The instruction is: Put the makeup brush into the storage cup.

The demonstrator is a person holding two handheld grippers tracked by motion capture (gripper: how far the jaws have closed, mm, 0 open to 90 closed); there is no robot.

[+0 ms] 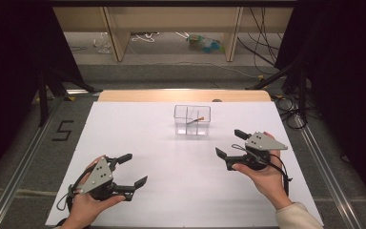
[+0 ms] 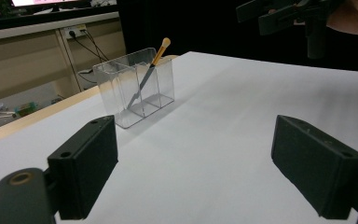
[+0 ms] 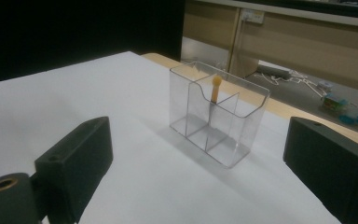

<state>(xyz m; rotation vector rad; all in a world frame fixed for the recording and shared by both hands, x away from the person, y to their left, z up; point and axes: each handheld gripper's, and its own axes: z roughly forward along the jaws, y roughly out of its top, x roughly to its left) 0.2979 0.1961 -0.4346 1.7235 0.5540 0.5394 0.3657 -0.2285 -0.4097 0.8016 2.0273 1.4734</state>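
Black, blocky and matte, the jaws of the left gripper (image 1: 134,169) stand wide apart with nothing between them; each pad is a flat-faced rectangular slab with a small screw hole. Its grey three-cornered plate rides on top, and the person's left hand (image 1: 88,202) wraps the body at about 7 o'clock on the table (image 1: 138,133). The right gripper (image 1: 231,143) sits at about 4 o'clock, its jaws likewise spread and empty, held in the right hand (image 1: 262,174), with a pale sleeve (image 1: 295,217) at the wrist. Both grippers hover over bare table, well apart from each other.

Farther out, toward 12 o'clock, stands the clear plastic organiser (image 1: 192,120), a smooth, thin-walled box with rounded corners, a scooped front edge and inner dividers. A slim brush (image 1: 196,119) leans inside it, tilted, its rounded orange-tan tip rising above the rim and its thin grey shaft slanting down to the floor of a compartment. The table's surface is a smooth matt white sheet, with a light wood edge along its far side.
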